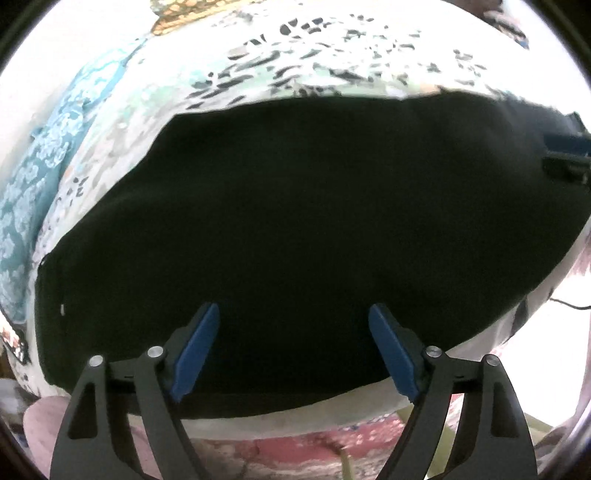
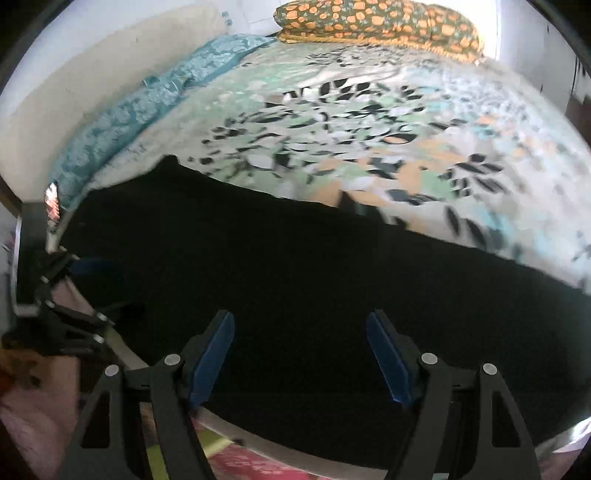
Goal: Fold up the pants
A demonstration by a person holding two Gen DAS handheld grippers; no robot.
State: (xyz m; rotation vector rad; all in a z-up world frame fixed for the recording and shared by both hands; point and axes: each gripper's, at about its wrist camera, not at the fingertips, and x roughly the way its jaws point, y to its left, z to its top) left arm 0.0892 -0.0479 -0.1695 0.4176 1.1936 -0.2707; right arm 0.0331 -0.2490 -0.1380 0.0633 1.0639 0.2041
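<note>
- Black pants (image 1: 295,229) lie spread flat on the bed, filling the middle of both wrist views; the fabric is too dark to make out legs or waistband.
- Your left hand-held gripper (image 1: 294,349) hangs over the pants' near edge at the bottom of the frame, jaws wide apart, blue pads (image 1: 195,350) clear of the cloth, nothing between them.
- Your right hand-held gripper (image 2: 300,360) is in the same state: jaws well apart, above the dark fabric at the lower centre, gripping nothing.
- In the right wrist view your left hand-held gripper shows at the left edge, beside the pants' end.
- Leaf-print bedsheet (image 2: 351,140) runs behind the pants across the upper half.
- Teal patterned cloth (image 2: 147,107) lies along the sheet's upper-left edge.
- Orange-patterned pillow (image 2: 376,22) sits at the top of the frame.
</note>
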